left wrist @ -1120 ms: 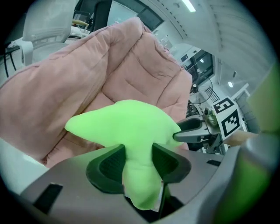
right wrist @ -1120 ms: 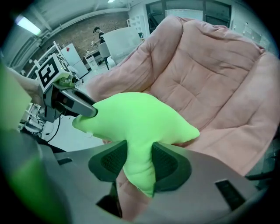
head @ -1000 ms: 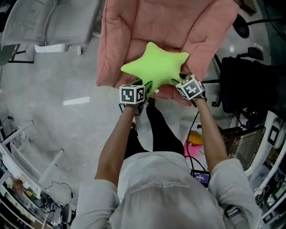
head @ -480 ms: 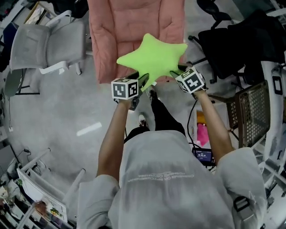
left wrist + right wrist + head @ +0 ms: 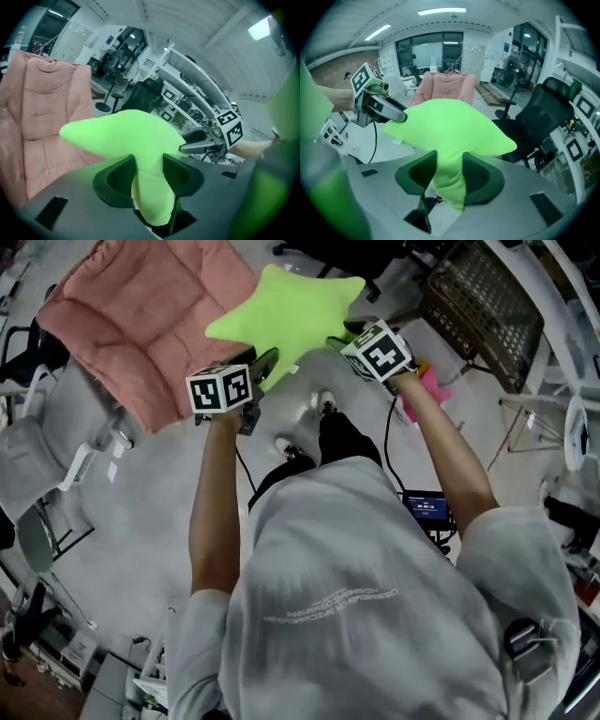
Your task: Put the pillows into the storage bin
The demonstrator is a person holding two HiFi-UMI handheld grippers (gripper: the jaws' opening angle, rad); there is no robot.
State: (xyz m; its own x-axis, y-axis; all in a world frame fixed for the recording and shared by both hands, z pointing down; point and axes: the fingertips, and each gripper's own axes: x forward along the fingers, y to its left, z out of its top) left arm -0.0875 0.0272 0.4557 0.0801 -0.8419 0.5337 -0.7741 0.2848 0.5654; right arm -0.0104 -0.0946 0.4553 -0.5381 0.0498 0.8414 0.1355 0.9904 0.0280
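A: The star pillow (image 5: 281, 310) hangs in mid-air at twelve o'clock. The left gripper (image 5: 265, 369) and right gripper (image 5: 339, 337) each clamp their jaws on one tip.

B: Small bites, though. Swinging toward the mesh basket (image 5: 487, 306) at one o'clock could pull a tip free.

Green star pillow (image 5: 281, 310) now off the pink recliner (image 5: 131, 324), aloft to its right

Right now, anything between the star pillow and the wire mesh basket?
Nothing visible. The star pillow hangs in the air, clamped by the left gripper and right gripper; only open floor separates it from the wire mesh basket at its right.
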